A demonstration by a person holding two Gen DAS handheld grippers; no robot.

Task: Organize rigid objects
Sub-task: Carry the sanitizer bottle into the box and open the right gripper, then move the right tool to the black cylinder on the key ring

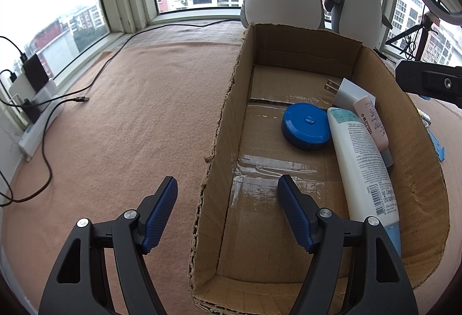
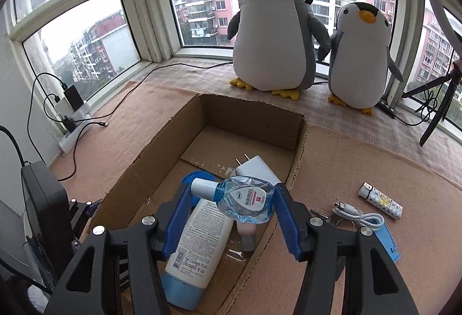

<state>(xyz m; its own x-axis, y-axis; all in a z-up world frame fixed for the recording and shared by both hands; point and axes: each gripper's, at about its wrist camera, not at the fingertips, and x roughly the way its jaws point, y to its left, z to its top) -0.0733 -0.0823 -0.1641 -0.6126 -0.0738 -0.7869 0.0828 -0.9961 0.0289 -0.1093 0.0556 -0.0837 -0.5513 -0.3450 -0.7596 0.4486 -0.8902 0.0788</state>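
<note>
I hold a small bottle over the box.
My right claw (image 2: 232,204) is clamped on the bottle (image 2: 245,199) above the cardboard box (image 2: 161,139); my left claw (image 1: 226,196) stands apart, empty.

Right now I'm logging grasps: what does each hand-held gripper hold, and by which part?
Right hand-held gripper: small blue bottle, pads on its body's two ends, over the cardboard box. Left hand-held gripper: open, nothing held.

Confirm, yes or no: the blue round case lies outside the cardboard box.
No: the blue round case lies on the floor inside the cardboard box, beside the white tube.
</note>
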